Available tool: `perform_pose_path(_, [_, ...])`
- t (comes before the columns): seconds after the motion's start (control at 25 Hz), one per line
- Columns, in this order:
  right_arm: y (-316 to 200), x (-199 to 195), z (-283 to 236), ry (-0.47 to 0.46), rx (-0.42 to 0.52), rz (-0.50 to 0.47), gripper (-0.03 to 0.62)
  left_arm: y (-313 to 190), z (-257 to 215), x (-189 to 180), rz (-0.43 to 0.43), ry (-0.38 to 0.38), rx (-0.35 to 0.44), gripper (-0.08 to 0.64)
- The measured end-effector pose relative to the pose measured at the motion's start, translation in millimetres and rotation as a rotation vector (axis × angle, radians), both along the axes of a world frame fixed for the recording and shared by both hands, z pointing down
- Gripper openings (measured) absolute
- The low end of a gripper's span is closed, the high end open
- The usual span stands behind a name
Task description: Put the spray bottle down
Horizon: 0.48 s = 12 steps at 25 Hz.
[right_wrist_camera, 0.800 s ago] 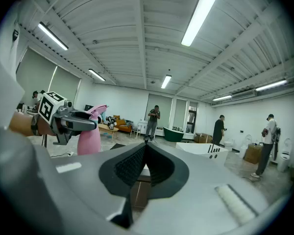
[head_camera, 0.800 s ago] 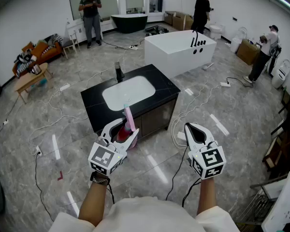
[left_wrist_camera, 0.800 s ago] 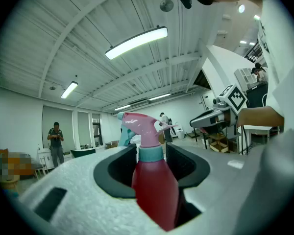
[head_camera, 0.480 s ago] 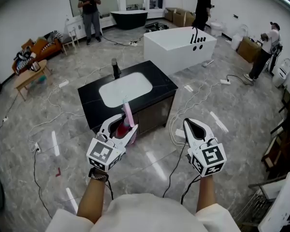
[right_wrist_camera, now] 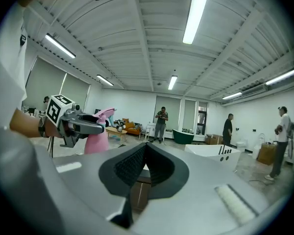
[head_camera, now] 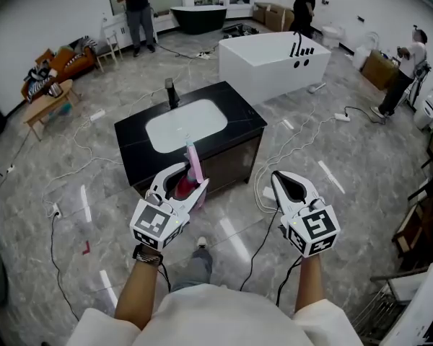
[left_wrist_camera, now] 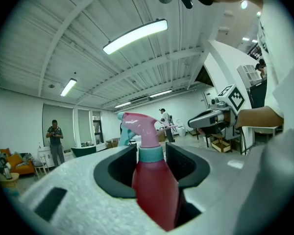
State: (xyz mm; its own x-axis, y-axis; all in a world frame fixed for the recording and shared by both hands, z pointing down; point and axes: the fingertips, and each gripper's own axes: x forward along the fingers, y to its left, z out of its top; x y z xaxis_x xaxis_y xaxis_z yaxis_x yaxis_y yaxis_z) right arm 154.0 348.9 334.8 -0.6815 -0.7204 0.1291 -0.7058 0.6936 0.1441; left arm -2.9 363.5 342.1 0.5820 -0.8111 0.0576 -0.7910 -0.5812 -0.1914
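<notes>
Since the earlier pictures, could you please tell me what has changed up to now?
The person has stepped forward: a shoe now shows below the grippers, and the vanity sits slightly higher in the head view. Nothing was taken hold of or let go. The left gripper still holds the bottle upright, short of the vanity; the right gripper stays shut and empty.

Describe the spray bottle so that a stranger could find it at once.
Start at the black vanity with the white sink. In front of its near edge the left gripper holds the bottle upright. Only it has a red body, teal collar and pink trigger head.
</notes>
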Motion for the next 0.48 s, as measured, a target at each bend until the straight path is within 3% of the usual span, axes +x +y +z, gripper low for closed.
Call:
perform_pose_path(0.24, [-45.1,-8.9,10.1,-0.008,0.001,-0.034,0.005,-51.9,9.2,-4.6,0.011,-0.003,0.002,0.193])
perform_pose_path(0.48, [-127.6,-21.4,4.1,-0.031,0.013,0.004,0.005,-135.0,8.4,-23.6,0.022,0.007,0.009,0.193])
